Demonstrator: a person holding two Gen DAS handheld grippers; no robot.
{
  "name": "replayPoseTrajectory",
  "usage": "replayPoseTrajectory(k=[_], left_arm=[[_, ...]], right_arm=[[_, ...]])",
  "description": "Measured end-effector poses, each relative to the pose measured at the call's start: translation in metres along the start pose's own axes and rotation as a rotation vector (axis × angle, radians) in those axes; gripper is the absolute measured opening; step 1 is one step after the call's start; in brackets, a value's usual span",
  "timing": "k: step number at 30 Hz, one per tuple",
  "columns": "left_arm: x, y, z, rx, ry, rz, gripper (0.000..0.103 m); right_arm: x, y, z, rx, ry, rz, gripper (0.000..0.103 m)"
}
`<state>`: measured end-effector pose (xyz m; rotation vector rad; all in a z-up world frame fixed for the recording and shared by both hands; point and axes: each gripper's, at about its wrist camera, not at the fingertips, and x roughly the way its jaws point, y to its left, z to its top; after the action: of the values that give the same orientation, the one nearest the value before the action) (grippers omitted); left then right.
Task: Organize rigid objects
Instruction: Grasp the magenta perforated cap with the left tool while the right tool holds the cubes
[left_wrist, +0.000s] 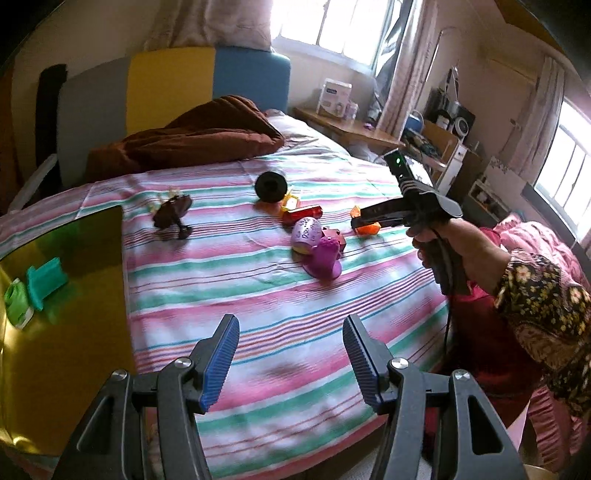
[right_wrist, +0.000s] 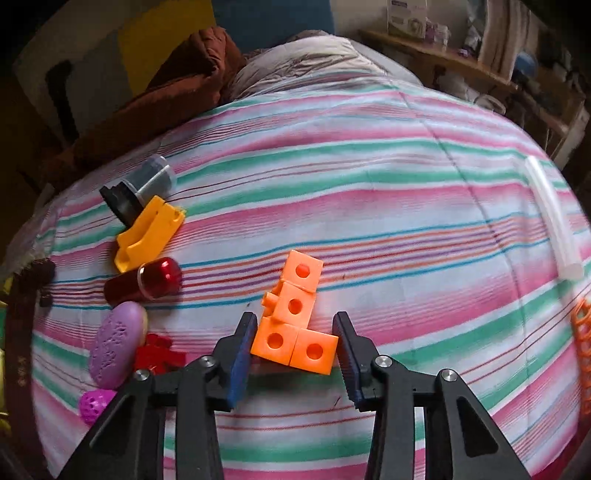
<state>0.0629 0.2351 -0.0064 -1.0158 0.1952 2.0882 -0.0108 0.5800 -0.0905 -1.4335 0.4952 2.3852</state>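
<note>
Toys lie on a striped bed sheet (left_wrist: 258, 295). An orange linked-cube piece (right_wrist: 295, 325) sits between the jaws of my right gripper (right_wrist: 295, 332), which is open around its lower cubes; in the left wrist view the right gripper (left_wrist: 360, 218) reaches over the same orange piece (left_wrist: 365, 229). My left gripper (left_wrist: 291, 339) is open and empty above the sheet's near part. A purple egg (left_wrist: 306, 230), purple figure (left_wrist: 323, 258), red cylinder (right_wrist: 147, 280), yellow block (right_wrist: 147, 232) and black-capped jar (right_wrist: 147, 184) lie nearby.
A gold tray (left_wrist: 74, 332) at left holds a teal piece (left_wrist: 44, 284) and a green piece (left_wrist: 16, 302). A brown toy (left_wrist: 171, 216) lies mid-left. A brown blanket (left_wrist: 192, 136) sits at the bed's head. A white tube (right_wrist: 554, 221) and orange mesh (right_wrist: 581, 332) lie right.
</note>
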Motion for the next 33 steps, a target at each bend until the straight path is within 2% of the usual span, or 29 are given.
replayPoseTrajectory(k=[9,17,23,29,31,33], left_arm=[[0.063,-0.027,0.032,0.040,0.064,-0.005,0.060],[0.121,-0.049,0.047,0.069,0.100,0.018,0.060],[0.162,-0.045,0.053,0.030,0.141,0.046,0.059],[0.180,-0.047,0.052,0.024,0.127,0.036,0.059],[0.183,-0.048,0.051,0.035,0.105,0.039,0.050],[0.183,-0.048,0.049,0.059,0.077,0.042,0.049]], right_arm=[[-0.002,0.003,-0.006,-0.018,0.032,0.012,0.043],[-0.006,-0.004,-0.005,0.027,0.026,0.051,0.043],[-0.012,-0.003,-0.003,0.049,-0.001,0.085,0.043],[-0.012,-0.006,0.000,0.072,-0.007,0.100,0.043],[-0.010,-0.005,0.001,0.073,-0.009,0.100,0.043],[-0.008,-0.004,0.002,0.072,-0.010,0.100,0.043]])
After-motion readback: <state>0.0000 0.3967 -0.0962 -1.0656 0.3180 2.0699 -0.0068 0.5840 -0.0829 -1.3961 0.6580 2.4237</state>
